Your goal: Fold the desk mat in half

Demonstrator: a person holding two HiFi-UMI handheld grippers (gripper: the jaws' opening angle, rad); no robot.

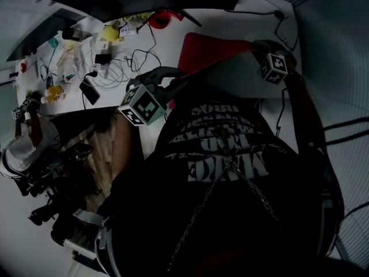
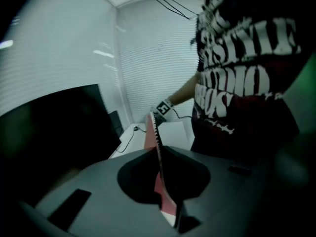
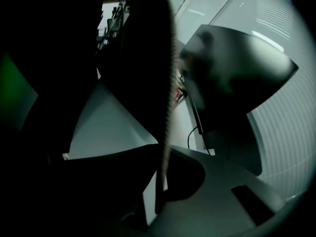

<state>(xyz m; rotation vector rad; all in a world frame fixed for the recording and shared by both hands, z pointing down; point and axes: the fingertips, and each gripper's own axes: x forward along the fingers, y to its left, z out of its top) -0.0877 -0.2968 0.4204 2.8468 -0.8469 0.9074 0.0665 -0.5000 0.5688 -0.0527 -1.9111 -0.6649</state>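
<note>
The desk mat (image 1: 202, 48) is red on top and grey underneath, and lies on the white desk (image 1: 167, 45) in the head view. Its near edge is lifted, so the grey underside (image 1: 236, 74) faces me. My left gripper (image 1: 183, 79) holds the mat's near left corner and my right gripper (image 1: 258, 49) its near right corner. In the left gripper view the mat (image 2: 158, 152) runs edge-on between the jaws of the left gripper (image 2: 167, 199), which is shut on it. In the right gripper view the mat's edge (image 3: 168, 107) stands pinched in the right gripper (image 3: 162, 181).
Cables (image 1: 118, 68), a yellow object (image 1: 110, 32), a red object (image 1: 161, 19) and a black phone (image 1: 89, 92) crowd the desk's left end. A dark monitor (image 3: 237, 78) stands at the back of the desk. My black shirt (image 1: 225, 154) fills the lower head view.
</note>
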